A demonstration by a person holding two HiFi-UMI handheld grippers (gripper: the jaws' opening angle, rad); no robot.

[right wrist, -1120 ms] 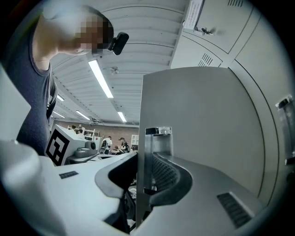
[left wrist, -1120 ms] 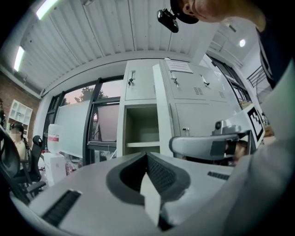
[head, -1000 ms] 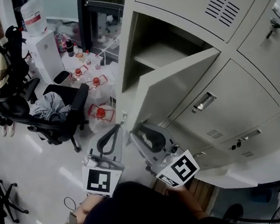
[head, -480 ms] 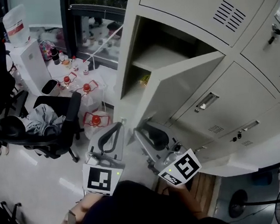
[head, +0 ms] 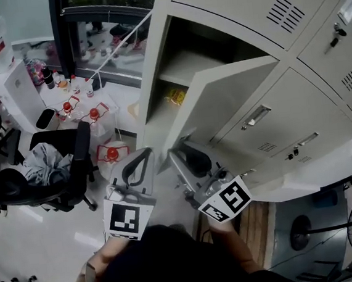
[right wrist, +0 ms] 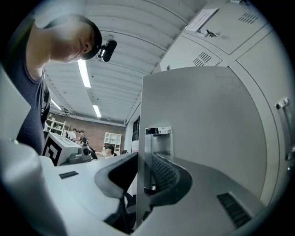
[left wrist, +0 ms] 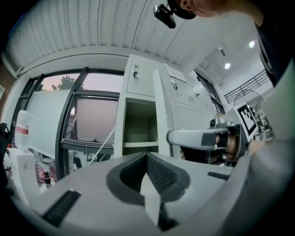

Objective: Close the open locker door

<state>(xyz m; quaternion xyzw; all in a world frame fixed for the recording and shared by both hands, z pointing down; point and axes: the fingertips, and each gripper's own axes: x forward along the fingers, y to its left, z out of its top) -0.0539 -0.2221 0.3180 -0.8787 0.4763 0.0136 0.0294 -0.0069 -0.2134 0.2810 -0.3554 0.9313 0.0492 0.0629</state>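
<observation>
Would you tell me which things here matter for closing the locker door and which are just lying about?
Job: open locker door; right gripper, clamped on its edge; open compartment.
Lying about: office chair; red-capped bottles; yellow packet inside the compartment.

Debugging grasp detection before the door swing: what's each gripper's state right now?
Left gripper: closed, holding nothing.
Right gripper: closed on the edge of the open locker door.
</observation>
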